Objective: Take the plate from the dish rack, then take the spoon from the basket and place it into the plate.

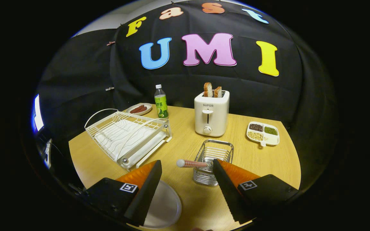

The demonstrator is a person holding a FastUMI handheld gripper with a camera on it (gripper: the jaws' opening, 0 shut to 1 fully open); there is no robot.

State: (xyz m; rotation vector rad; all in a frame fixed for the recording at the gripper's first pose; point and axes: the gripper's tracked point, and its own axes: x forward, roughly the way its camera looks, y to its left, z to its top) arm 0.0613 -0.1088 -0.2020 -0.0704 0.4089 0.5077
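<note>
I see the table (pixel 268 160) first, then the dish rack (pixel 128 136) standing bare because the plate (pixel 164 205) already lies down by my left finger, ready to receive. The basket (pixel 212 162) sits just ahead of my right finger, the spoon (pixel 193 164) handle poking out towards the gap. My gripper (pixel 187 192) hangs with fingers spread wide, holding nothing, so I judge the spoon is next.

Black gripper (pixel 187 179) housings (square tags on top)

White plate (pixel 164 205), red-striped spoon (pixel 193 164) handle (white-tipped), silver basket (pixel 212 162).
</note>
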